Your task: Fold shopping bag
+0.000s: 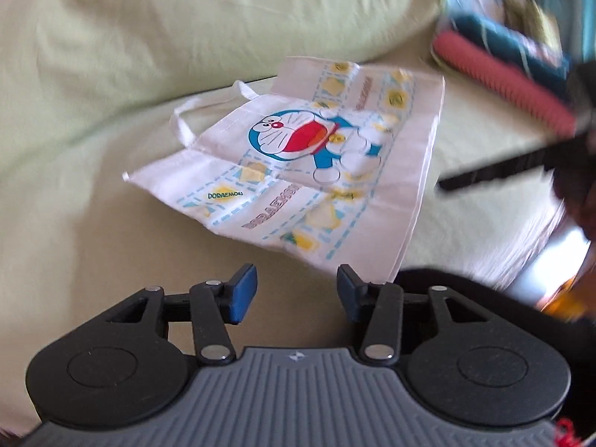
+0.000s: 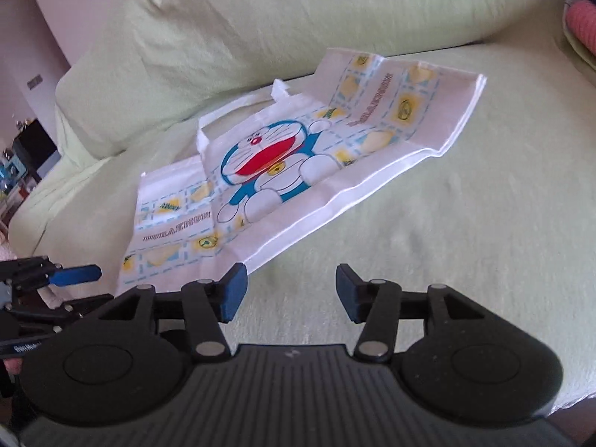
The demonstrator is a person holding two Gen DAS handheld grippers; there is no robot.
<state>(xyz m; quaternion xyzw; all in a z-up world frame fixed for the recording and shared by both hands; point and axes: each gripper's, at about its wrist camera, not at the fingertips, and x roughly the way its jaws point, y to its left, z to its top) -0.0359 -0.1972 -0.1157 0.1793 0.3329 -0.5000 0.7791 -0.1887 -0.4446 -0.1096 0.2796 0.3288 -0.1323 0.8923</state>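
A white shopping bag (image 1: 298, 141) printed with a blue cartoon cat lies flat and unfolded on the light green sofa seat (image 1: 93, 223). Its white handles (image 1: 208, 100) point toward the backrest. My left gripper (image 1: 298, 290) hovers just short of the bag's near edge, open, with nothing between its blue pads. In the right wrist view the bag (image 2: 283, 164) lies ahead and to the left. My right gripper (image 2: 292, 290) is open and empty, over bare seat beside the bag's near corner. The left gripper's blue pad (image 2: 76, 273) shows at the left edge.
The sofa's green back cushion (image 2: 298, 18) rises behind the bag. A pile of red and teal items (image 1: 503, 56) sits at the right end of the seat. Dark furniture (image 2: 29, 149) stands beyond the sofa's left arm. A blurred black bar (image 1: 495, 167) crosses the right side.
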